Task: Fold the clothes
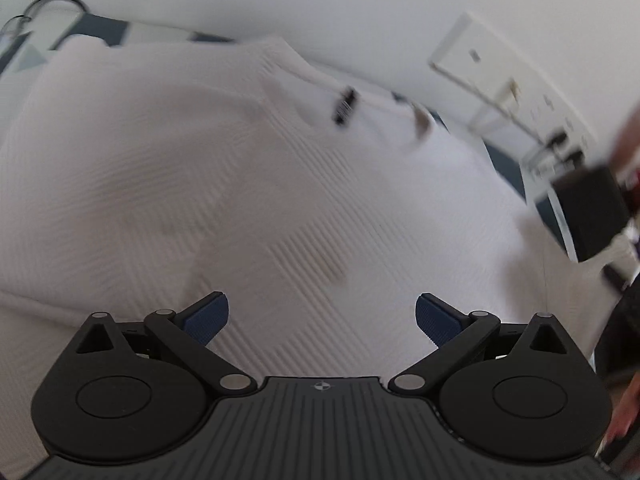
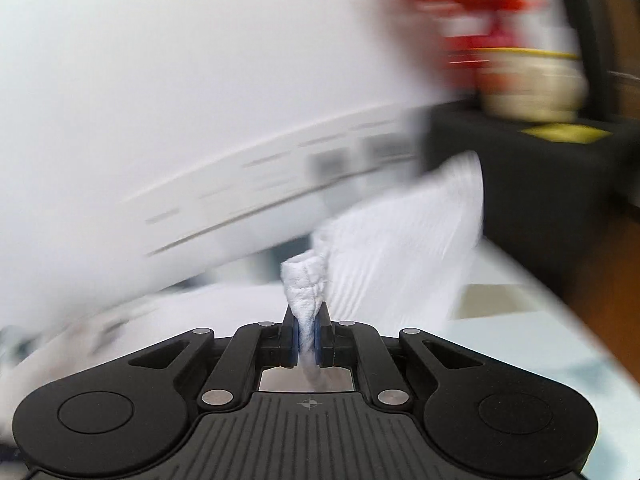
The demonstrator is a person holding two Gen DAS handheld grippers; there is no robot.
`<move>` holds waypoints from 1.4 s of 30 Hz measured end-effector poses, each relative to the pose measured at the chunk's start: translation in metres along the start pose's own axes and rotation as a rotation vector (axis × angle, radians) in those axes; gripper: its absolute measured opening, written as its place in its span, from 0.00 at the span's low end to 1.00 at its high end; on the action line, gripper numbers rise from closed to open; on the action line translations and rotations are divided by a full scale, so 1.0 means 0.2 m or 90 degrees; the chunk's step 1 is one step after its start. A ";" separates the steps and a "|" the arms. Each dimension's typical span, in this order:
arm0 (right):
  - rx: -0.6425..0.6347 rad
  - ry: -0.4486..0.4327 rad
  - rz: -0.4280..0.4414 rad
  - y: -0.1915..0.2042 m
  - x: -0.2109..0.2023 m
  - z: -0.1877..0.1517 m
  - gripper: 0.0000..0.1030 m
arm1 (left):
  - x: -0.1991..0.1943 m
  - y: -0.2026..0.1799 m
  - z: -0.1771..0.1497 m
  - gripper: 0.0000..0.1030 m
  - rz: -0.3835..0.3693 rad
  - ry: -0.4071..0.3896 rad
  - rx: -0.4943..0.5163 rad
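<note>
A white ribbed garment (image 1: 248, 184) lies spread across the surface and fills most of the left wrist view, with a dark label (image 1: 345, 109) near its collar. My left gripper (image 1: 322, 314) hovers over it, open, its blue pads (image 1: 206, 317) wide apart with nothing between them. In the right wrist view my right gripper (image 2: 307, 334) is shut on a bunched white edge of the garment (image 2: 306, 284), which stands up between the pads; a ribbed flap of the garment (image 2: 404, 236) trails up to the right. Both views are motion-blurred.
White wall with a panel of sockets (image 1: 504, 80) behind the surface. A black box (image 2: 532, 184) with a cream pot (image 2: 532, 84) and red items stands at the right. A dark device (image 1: 592, 212) and a hand (image 1: 624, 412) show at the left wrist view's right edge.
</note>
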State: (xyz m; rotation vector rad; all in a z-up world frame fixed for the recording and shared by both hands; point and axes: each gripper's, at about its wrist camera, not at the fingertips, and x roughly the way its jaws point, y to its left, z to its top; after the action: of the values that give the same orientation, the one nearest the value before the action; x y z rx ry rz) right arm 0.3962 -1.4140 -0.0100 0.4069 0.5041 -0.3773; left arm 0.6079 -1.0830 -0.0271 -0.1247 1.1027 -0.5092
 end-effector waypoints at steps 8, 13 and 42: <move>-0.191 0.143 0.135 0.40 0.18 -0.34 0.06 | 0.01 0.00 0.18 0.97 -0.042 -0.013 0.000; -0.155 0.103 0.144 0.33 0.12 -0.36 0.06 | 0.21 -0.12 0.30 0.95 -0.131 0.051 -0.064; -0.191 0.063 0.140 0.26 -0.10 -0.49 0.53 | 0.44 -0.45 0.34 0.04 -0.124 -0.068 0.035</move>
State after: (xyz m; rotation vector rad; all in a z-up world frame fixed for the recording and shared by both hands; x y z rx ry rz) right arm 0.3655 -1.3191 -0.0633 0.1871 0.5964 -0.0671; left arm 0.6691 -1.2124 -0.0369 -0.2102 0.9761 -0.6998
